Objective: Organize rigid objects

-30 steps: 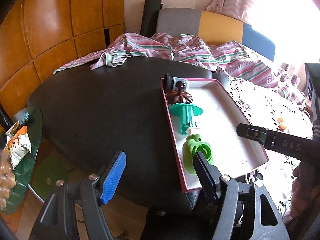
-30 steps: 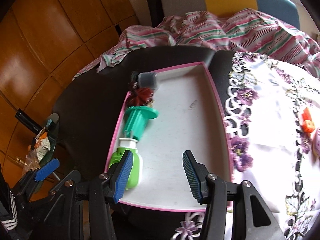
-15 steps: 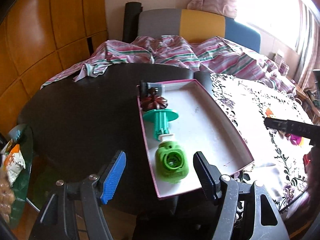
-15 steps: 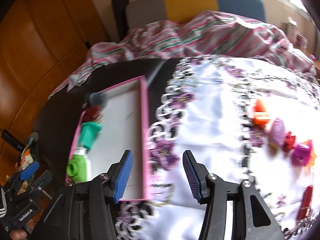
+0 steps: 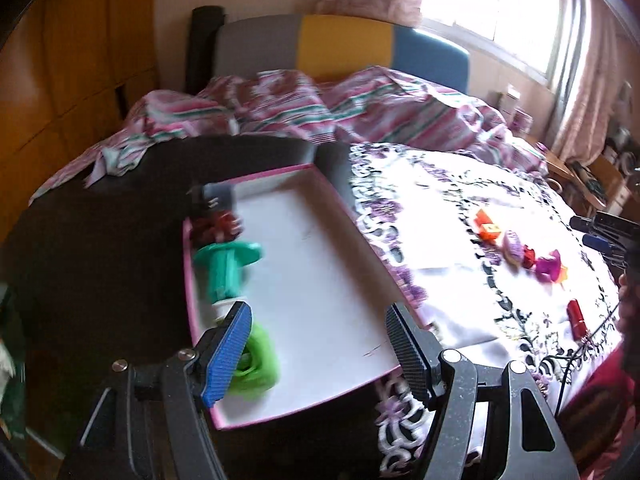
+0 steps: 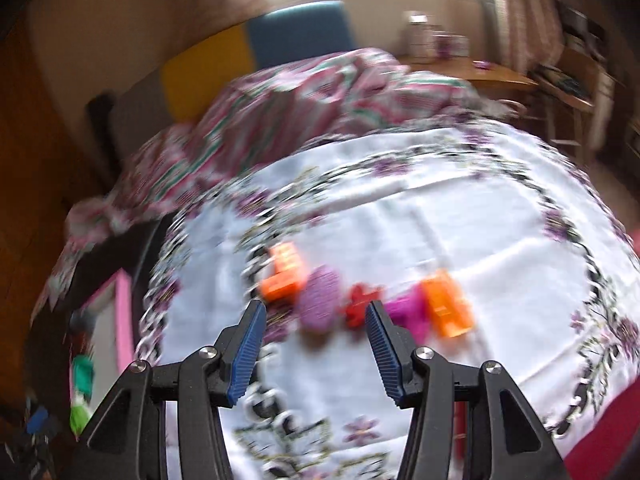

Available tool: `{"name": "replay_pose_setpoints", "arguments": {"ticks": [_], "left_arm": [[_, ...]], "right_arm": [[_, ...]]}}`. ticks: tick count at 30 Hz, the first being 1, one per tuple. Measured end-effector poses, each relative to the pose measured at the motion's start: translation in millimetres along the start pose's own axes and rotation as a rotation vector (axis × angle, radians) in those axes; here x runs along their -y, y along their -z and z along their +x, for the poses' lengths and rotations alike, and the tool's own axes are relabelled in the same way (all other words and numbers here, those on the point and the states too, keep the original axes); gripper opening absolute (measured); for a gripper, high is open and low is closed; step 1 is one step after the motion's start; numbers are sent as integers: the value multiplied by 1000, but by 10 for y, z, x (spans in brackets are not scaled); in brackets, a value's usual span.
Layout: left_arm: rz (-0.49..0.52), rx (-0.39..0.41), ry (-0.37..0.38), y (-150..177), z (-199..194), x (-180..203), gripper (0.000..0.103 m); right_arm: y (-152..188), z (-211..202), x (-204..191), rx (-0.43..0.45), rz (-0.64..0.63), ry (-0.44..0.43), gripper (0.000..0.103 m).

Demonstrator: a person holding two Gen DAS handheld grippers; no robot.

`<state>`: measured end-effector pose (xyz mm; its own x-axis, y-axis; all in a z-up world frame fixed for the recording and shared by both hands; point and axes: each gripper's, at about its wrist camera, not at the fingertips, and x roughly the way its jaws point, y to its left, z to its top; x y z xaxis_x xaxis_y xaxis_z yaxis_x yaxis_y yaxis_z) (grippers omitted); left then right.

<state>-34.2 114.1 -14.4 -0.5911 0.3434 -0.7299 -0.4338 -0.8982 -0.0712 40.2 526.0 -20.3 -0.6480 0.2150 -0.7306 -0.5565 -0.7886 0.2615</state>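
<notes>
Between placements: fetching the next piece for the pink-rimmed tray. Already lined up along the tray's left wall: a dark cylinder, a brown-red flower-shaped piece, a teal flanged part and a green ring-shaped part. Still loose on the flowered cloth over the worktop, in a rough row well apart from the tray: an orange block, a purple oval piece, a small red piece, a magenta piece and a second orange block; shapes smeared by blur, so probably toy moulds, no more certain than that.

Right hand-held gripper empty, jaws apart, aimed down at the row with the purple and red pieces framed between the fingers. Left hand-held gripper also empty and apart, hovering over the tray's near end.

Next: settle on a single piece, most likely the purple oval, descend astride it without nudging its close neighbours, then close.
</notes>
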Motion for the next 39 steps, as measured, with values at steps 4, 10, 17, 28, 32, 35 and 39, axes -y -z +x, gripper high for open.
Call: {"name": "replay_pose_setpoints", "arguments": {"ticks": [4,10,17,28,32,35,39], "left_arm": [[61,-41,66,-121,168,334,71],[151,-102,146,-268,524,891,71],[217,-158,234,-572,1016,1498,70],[192,-260,308,-1141,1998,2260,69],[173,-293,287,-1280,2296,2432,69],[190,-316,261,-1323,2508,2575,69],[222,-357,233,-1282,2748,2702,54]], "right_arm": [[1,81,495,39,167,65,53],[-1,45,783,49,340,-15,53],[13,101,719,22,317,-44,53],[28,111,760,19,346,-94,54],[28,93,770,30,359,-107,54],[34,69,808,43,379,-120,54],[34,77,820,42,388,-132,54]]}}
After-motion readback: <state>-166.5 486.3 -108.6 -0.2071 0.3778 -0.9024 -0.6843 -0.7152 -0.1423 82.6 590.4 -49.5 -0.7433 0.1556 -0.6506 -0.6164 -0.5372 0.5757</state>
